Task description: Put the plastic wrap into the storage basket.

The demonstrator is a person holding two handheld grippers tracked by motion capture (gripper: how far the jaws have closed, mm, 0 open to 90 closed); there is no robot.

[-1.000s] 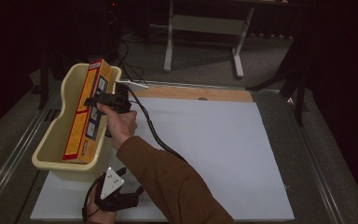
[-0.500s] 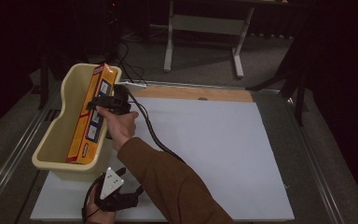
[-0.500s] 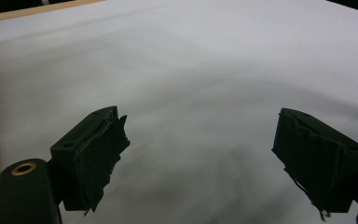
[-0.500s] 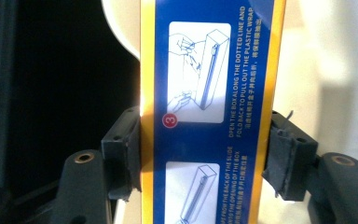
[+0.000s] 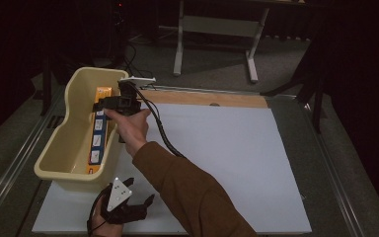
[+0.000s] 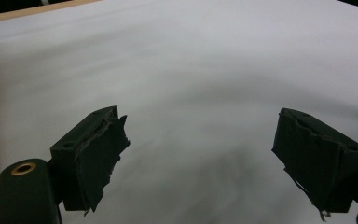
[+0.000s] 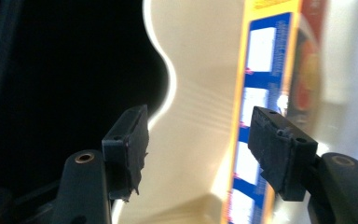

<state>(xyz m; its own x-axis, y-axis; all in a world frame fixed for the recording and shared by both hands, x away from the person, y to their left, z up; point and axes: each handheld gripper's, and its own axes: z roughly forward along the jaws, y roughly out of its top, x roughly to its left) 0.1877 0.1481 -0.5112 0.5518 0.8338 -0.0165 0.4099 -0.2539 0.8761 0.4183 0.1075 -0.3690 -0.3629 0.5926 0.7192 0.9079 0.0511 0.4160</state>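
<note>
Dark surroundings; white flat board on the table. The orange-and-blue cardboard box lies inside the cream plastic tub, along the tub wall next to the board. Right gripper hangs over the tub; its jaws have just been closing, stand apart, nothing between them. Left gripper gapes empty beside the tub. Judgement: box delivered and released; clearing the hand remains.
</note>
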